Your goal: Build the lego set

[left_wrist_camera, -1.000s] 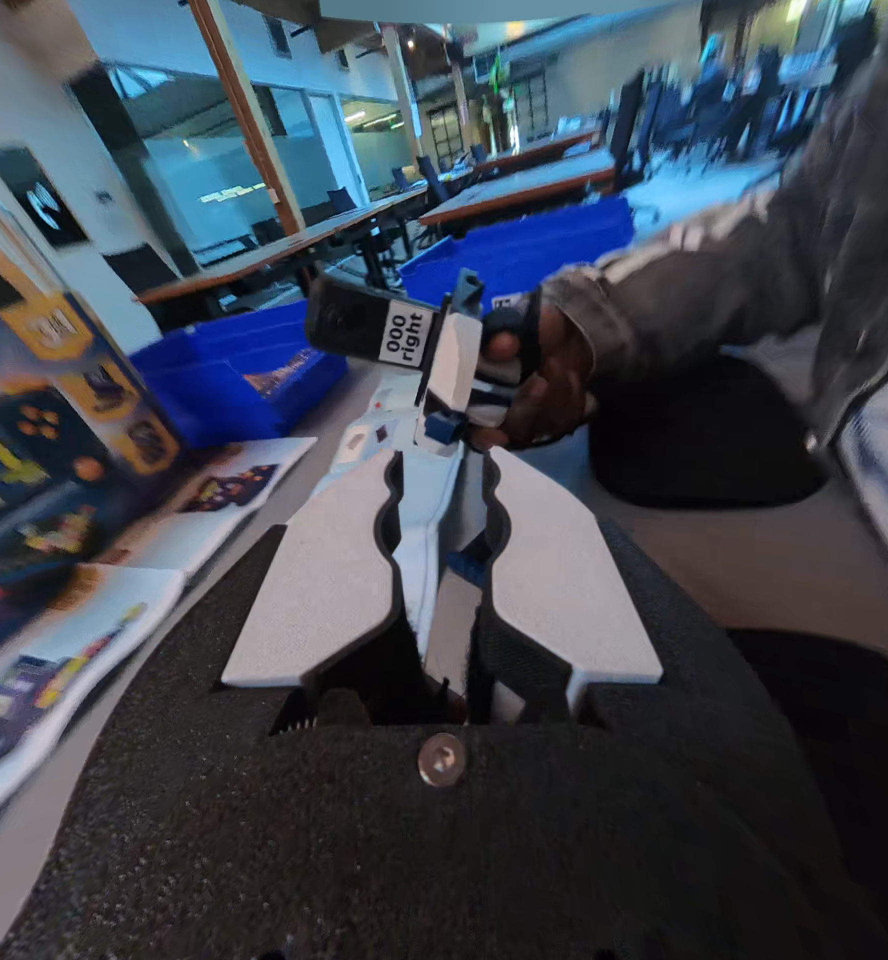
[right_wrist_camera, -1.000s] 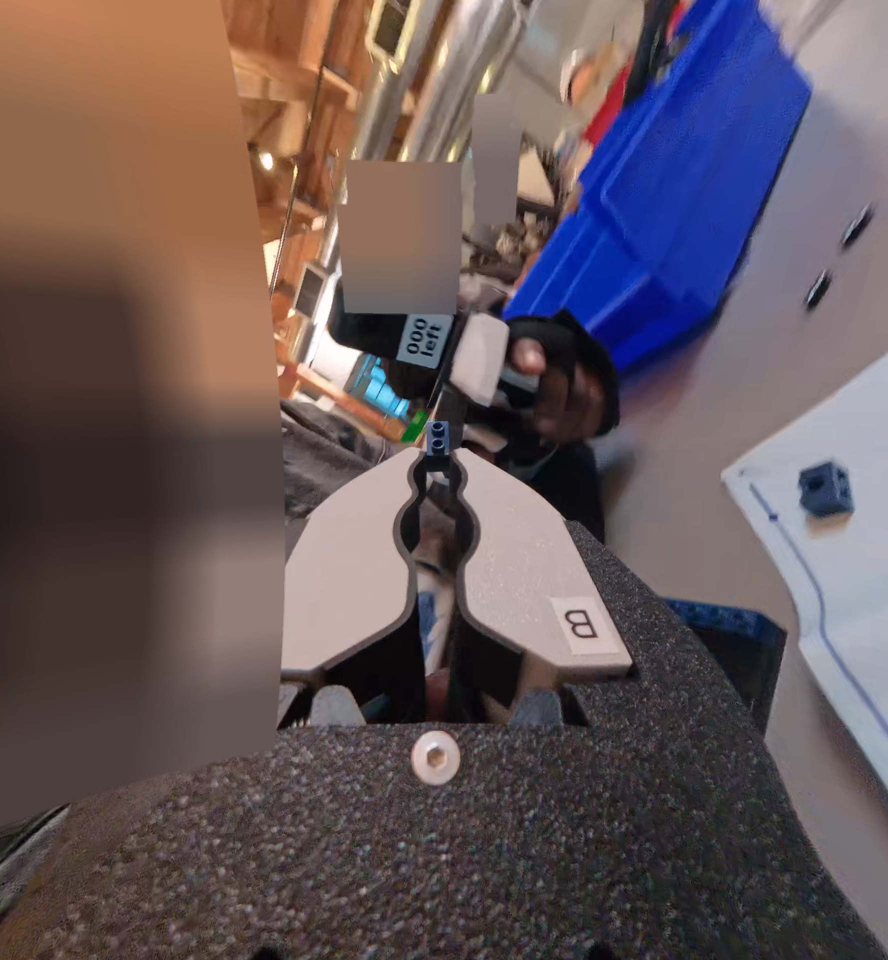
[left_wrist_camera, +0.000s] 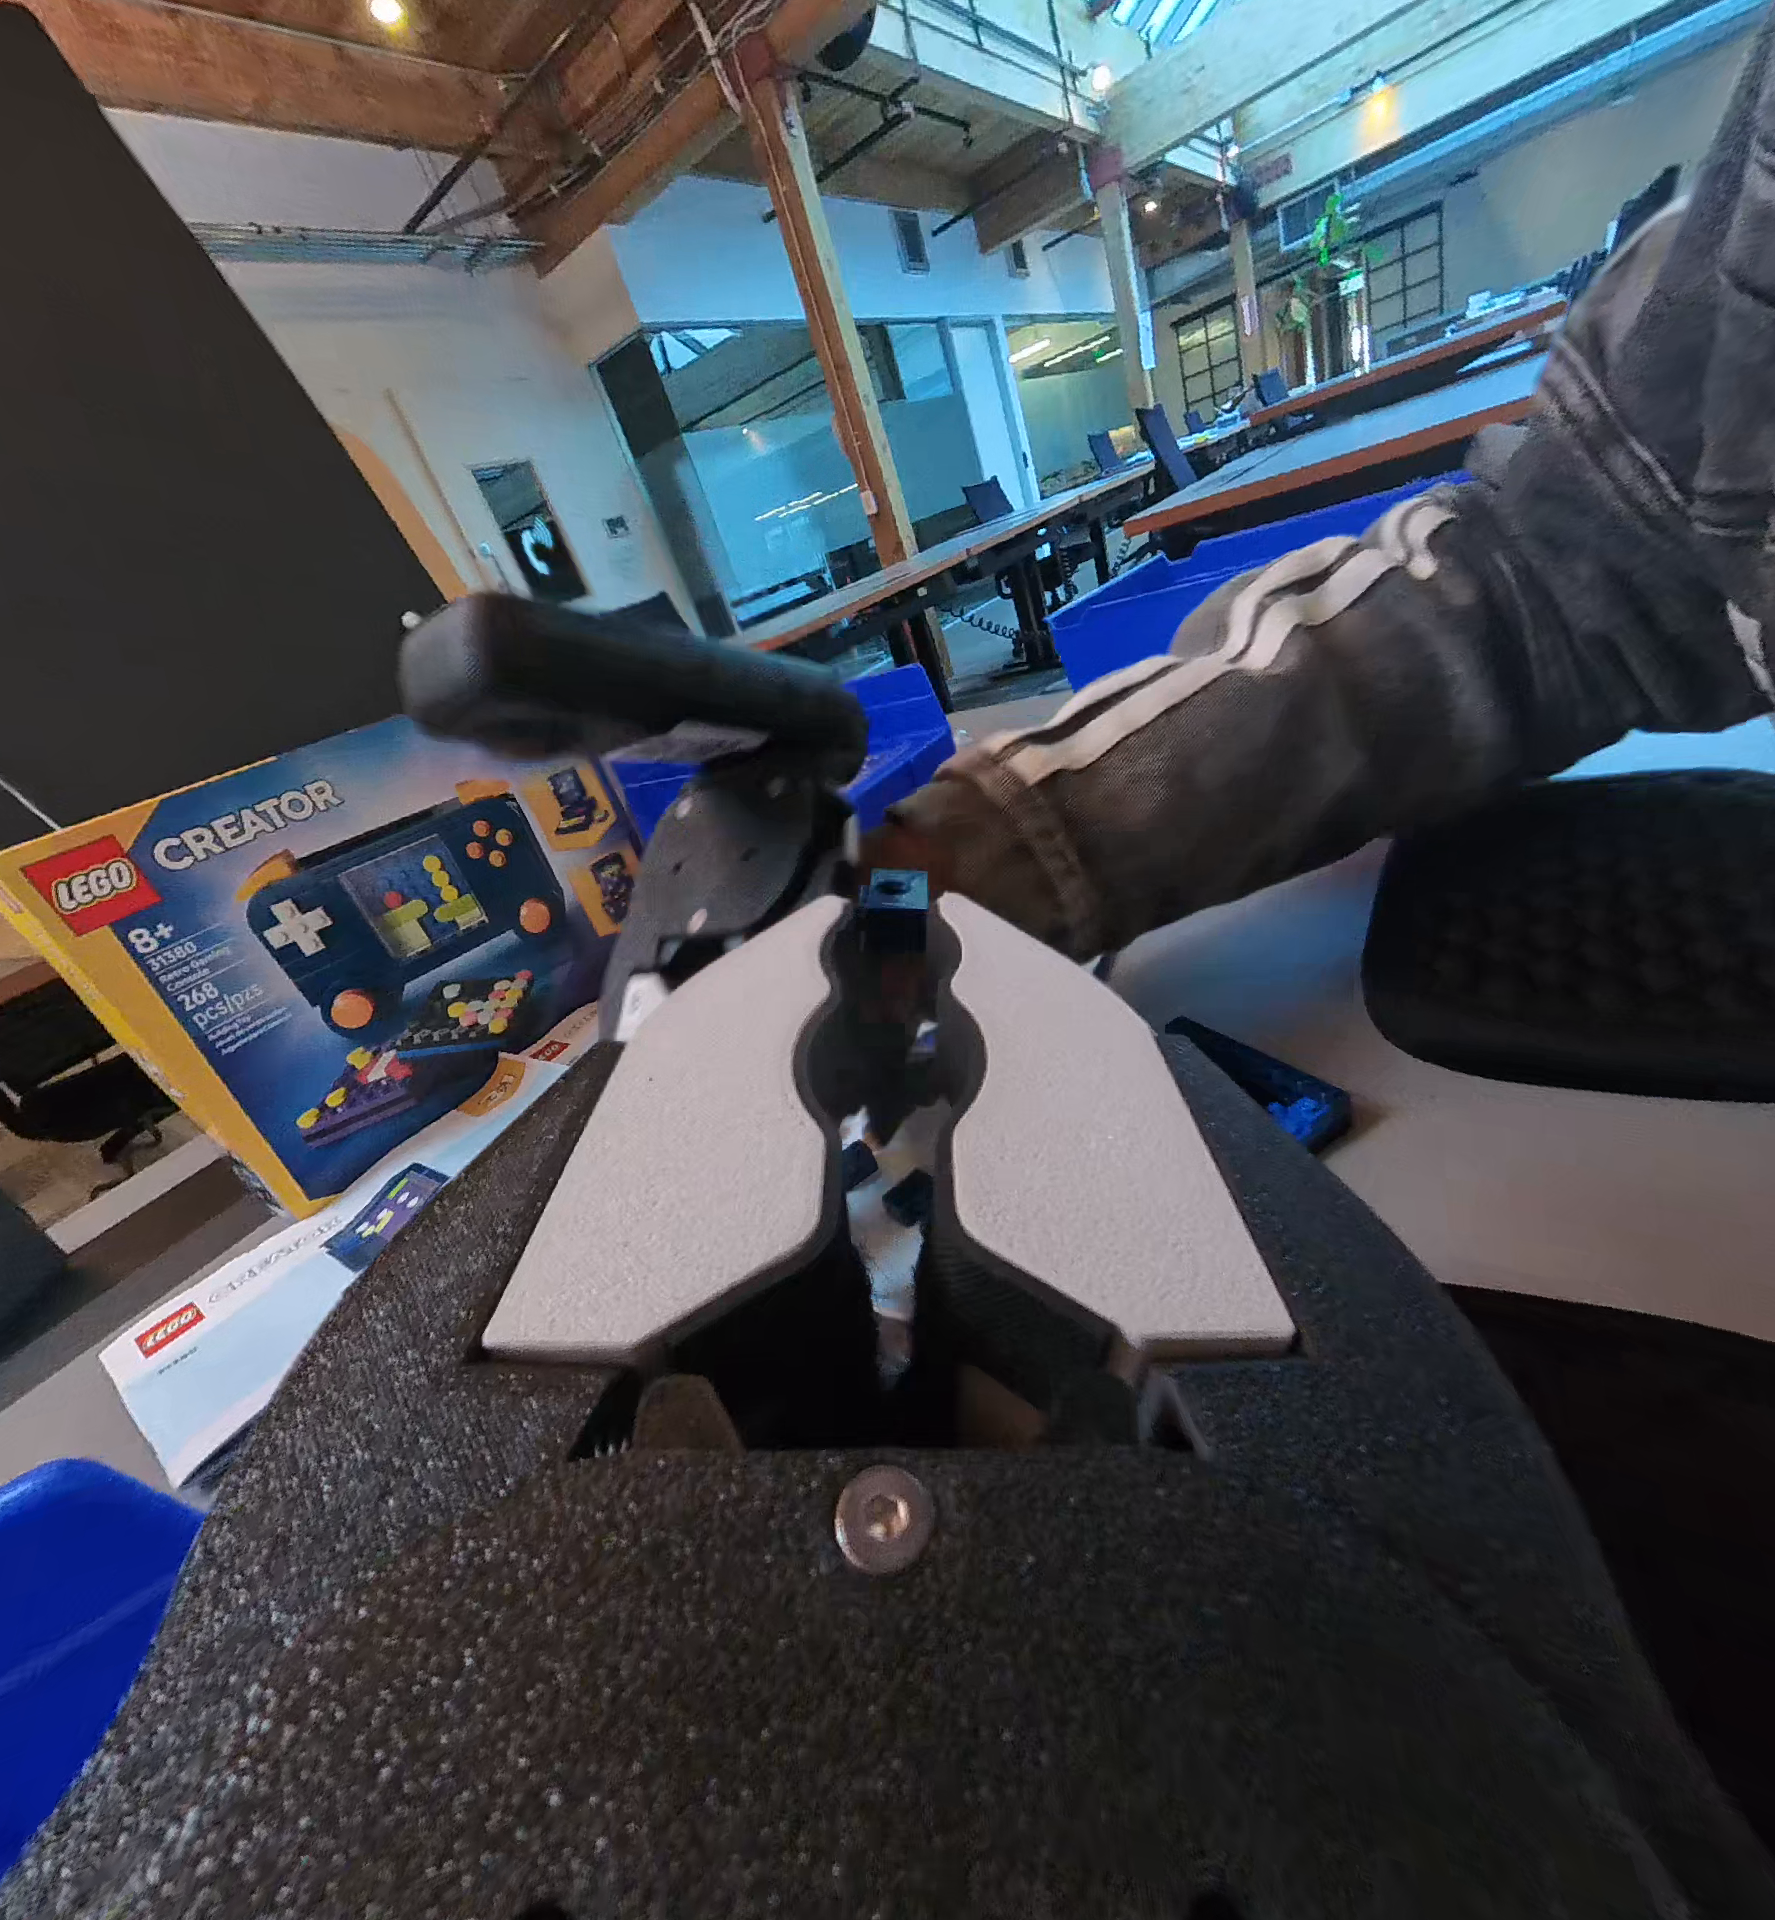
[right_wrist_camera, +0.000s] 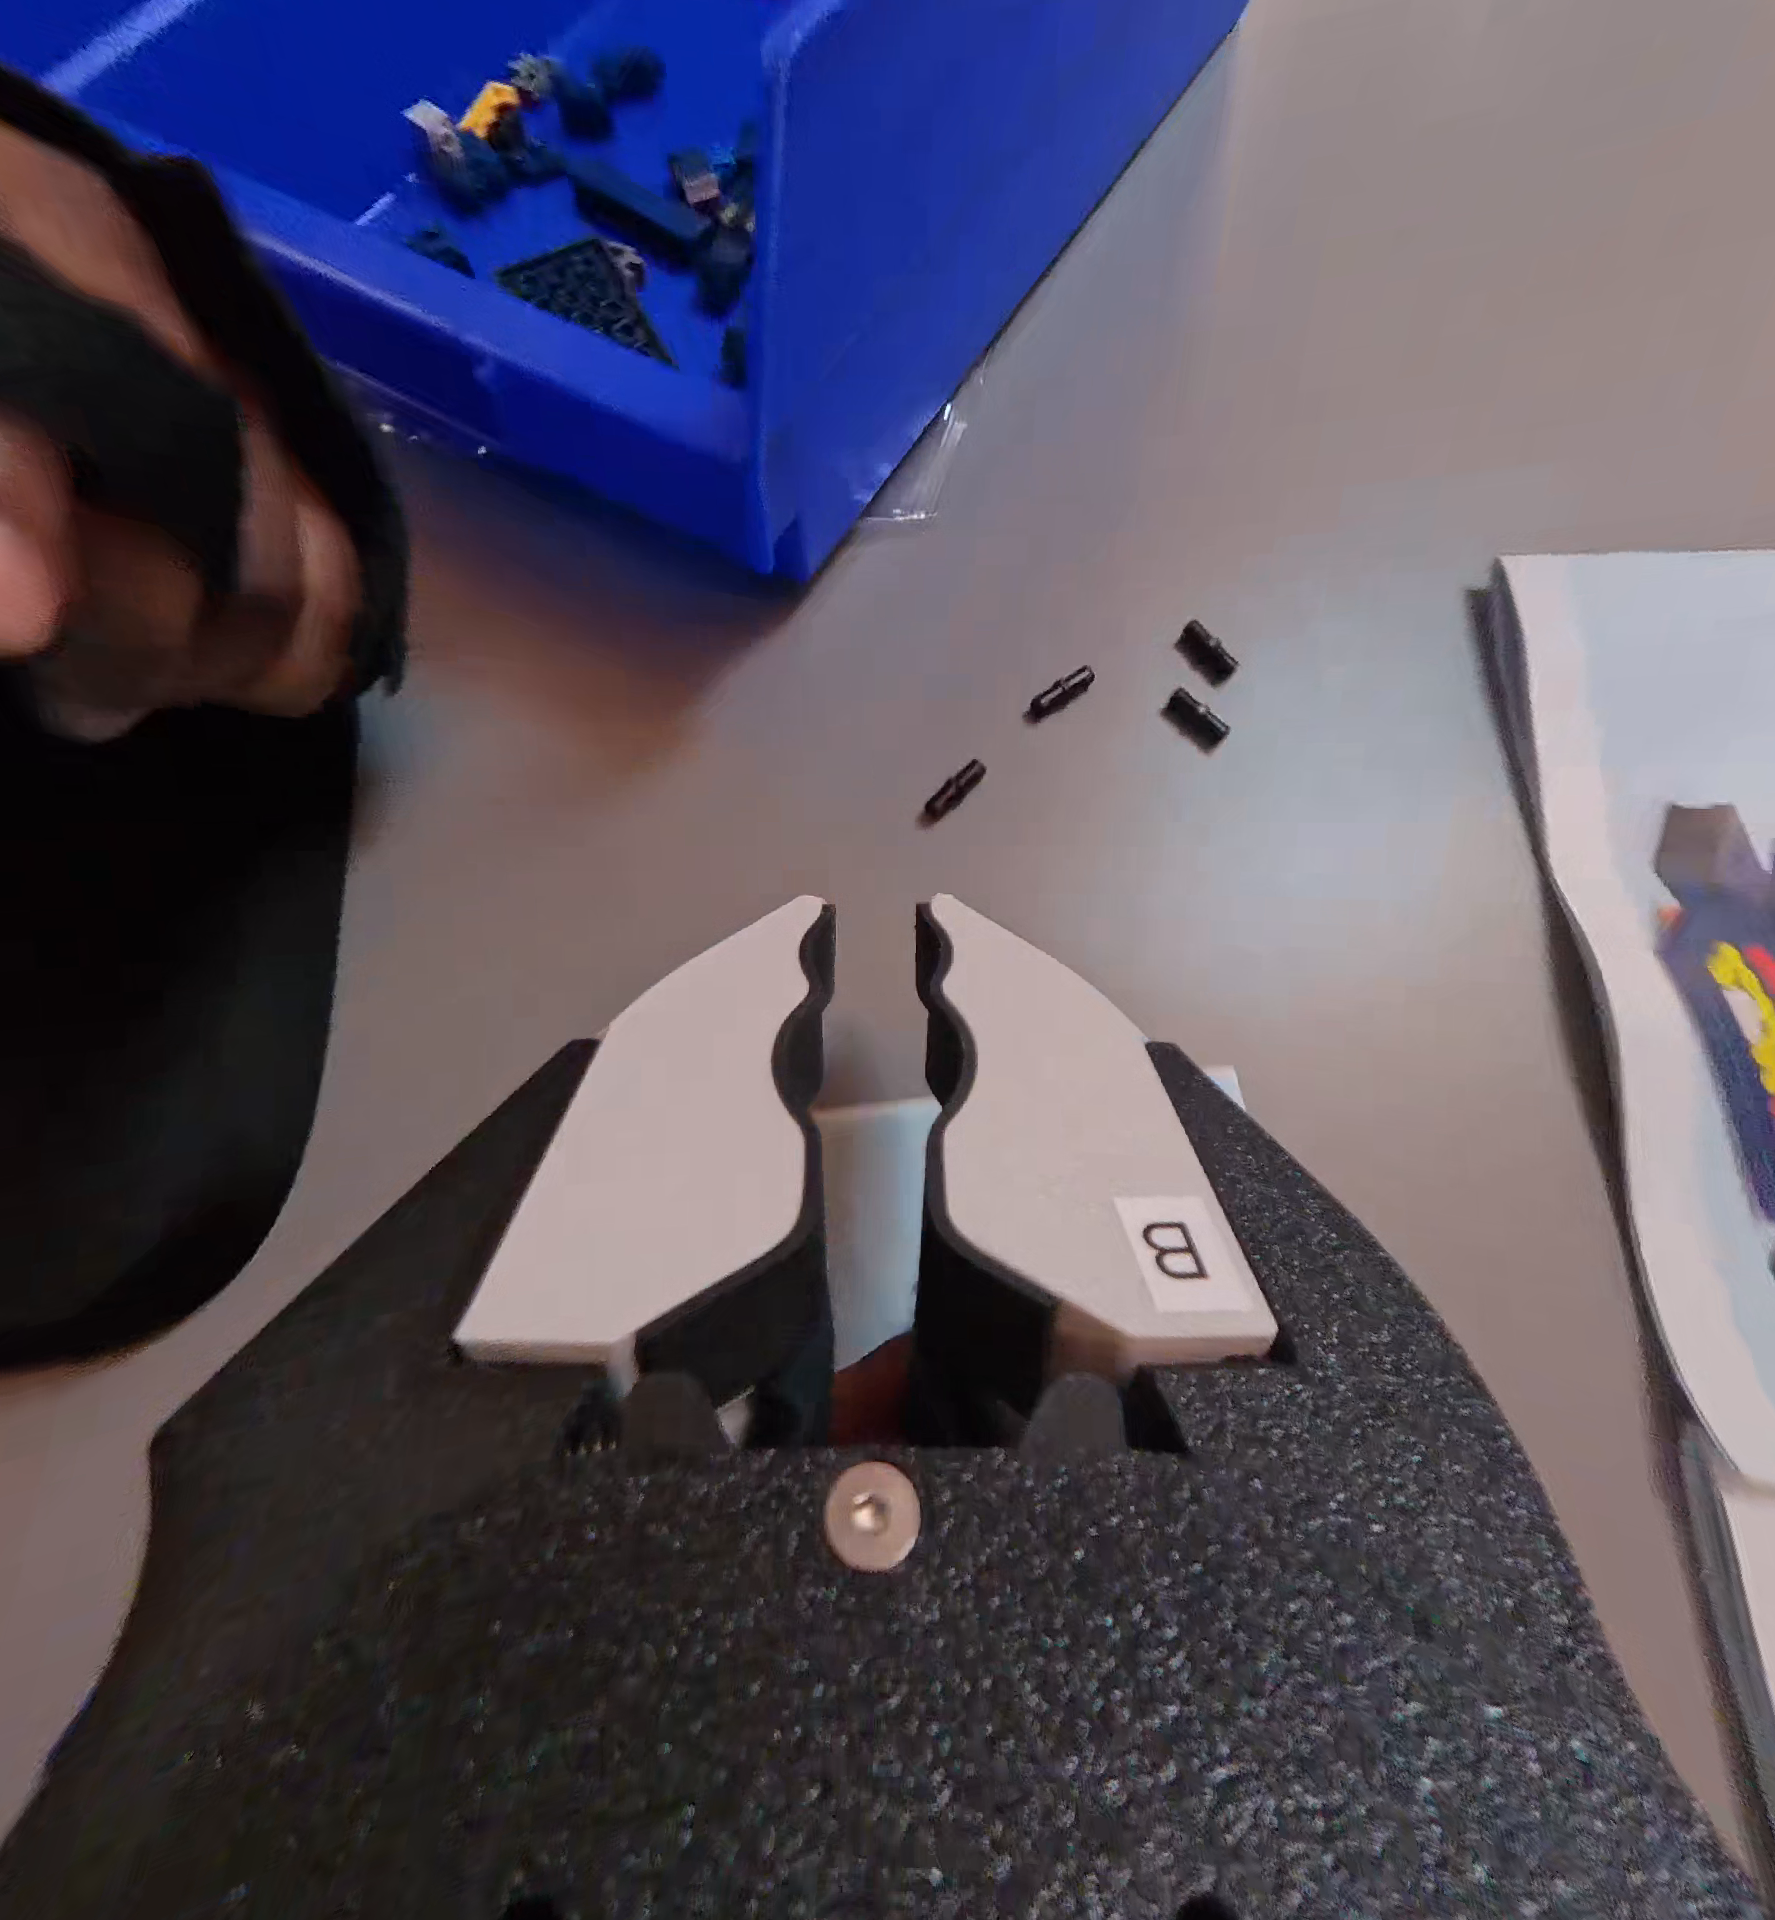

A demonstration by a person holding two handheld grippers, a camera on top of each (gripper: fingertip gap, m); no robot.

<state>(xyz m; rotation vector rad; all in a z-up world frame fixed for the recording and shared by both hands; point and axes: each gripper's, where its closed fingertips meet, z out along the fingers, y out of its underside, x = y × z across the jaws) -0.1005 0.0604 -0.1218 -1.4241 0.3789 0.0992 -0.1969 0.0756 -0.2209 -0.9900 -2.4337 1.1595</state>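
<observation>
The grey surface (right_wrist_camera: 1382, 312) carries everything in reach. A blue bin (right_wrist_camera: 862, 312) of loose building pieces sits at eleven o'clock from my right tongs (right_wrist_camera: 874, 914); a printed booklet (right_wrist_camera: 1641, 935) lies at three o'clock. In the left wrist view a boxed building set (left_wrist_camera: 270, 966) stands at nine o'clock.

My left tongs (left_wrist_camera: 893, 925) are drawn narrow, both pads pressed on a small dark blue brick (left_wrist_camera: 893, 902) with a round hole in its upper face, lifted off the surface. My judgement: rigid, very light, smooth-sided plastic, so it could twist or slip if pinched at a corner; the flat opposing sides are the place to hold it.

My right tongs stand slightly parted with nothing between them, hovering over bare surface. Four small black pins (right_wrist_camera: 1063, 691) lie scattered at one o'clock, the nearest pin (right_wrist_camera: 952, 790) just ahead of the tips. I judge them prone to rolling; best taken across the middle.
</observation>
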